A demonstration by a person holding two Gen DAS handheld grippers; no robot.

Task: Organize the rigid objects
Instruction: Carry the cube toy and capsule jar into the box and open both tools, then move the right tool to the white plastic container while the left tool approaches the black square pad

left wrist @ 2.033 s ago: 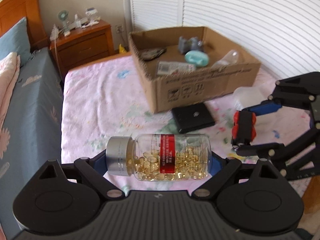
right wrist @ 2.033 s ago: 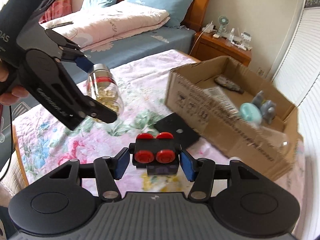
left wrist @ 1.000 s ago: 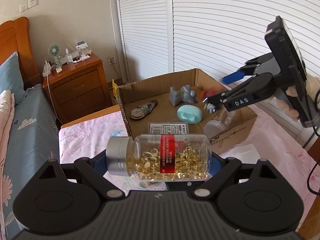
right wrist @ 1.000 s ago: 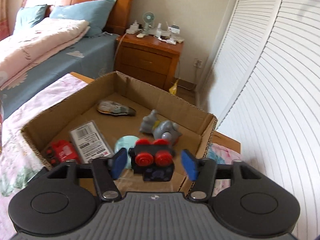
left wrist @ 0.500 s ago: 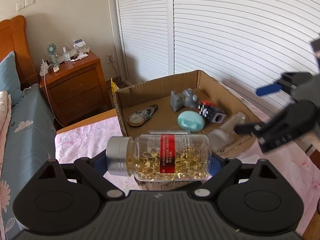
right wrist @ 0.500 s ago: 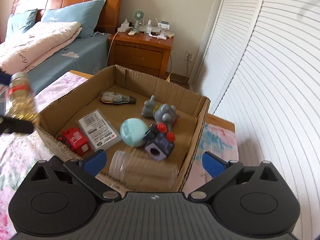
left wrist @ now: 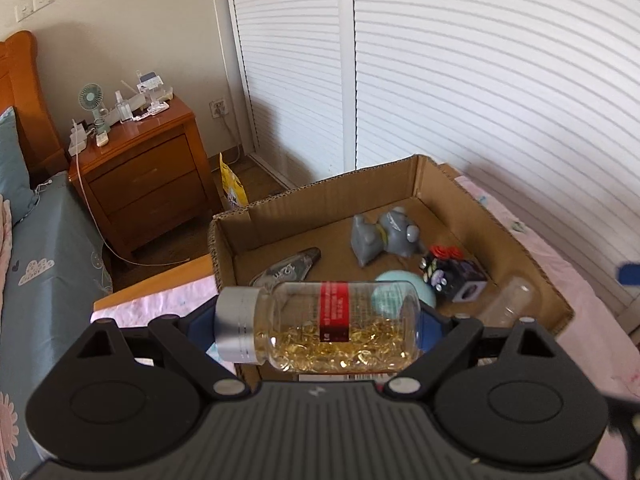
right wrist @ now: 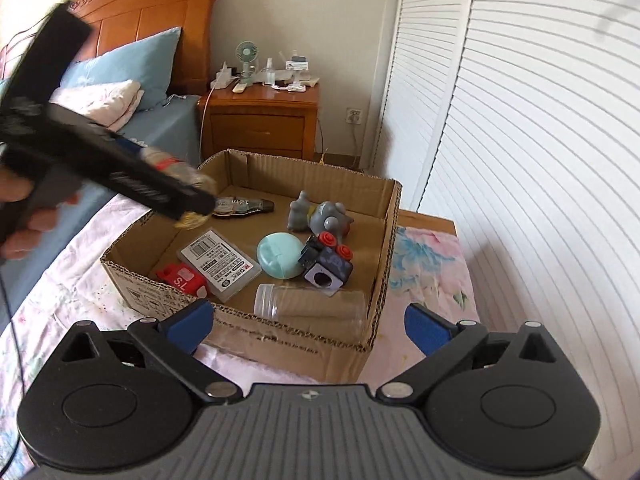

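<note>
My left gripper [left wrist: 316,326] is shut on a clear pill bottle [left wrist: 320,326] with a silver cap, red label and golden capsules, held sideways over the near left edge of the cardboard box [left wrist: 416,168]. In the right wrist view the left gripper [right wrist: 192,200] is blurred over the box's [right wrist: 384,264] left side. My right gripper [right wrist: 308,326] is open and empty, just in front of the box. The black cube with red buttons [right wrist: 326,260] lies inside the box [left wrist: 452,276].
The box also holds a grey figurine [right wrist: 324,214], a teal round case [right wrist: 280,256], a clear cup [right wrist: 312,304], a labelled pack [right wrist: 218,264], a red item [right wrist: 180,278] and a tape measure [right wrist: 244,206]. A wooden nightstand [right wrist: 260,120] stands behind. Louvred doors [right wrist: 520,120] are at the right.
My right gripper opened, dropped the black cube into the box and pulled back. My left gripper carried the pill bottle up and over the box's edge.
</note>
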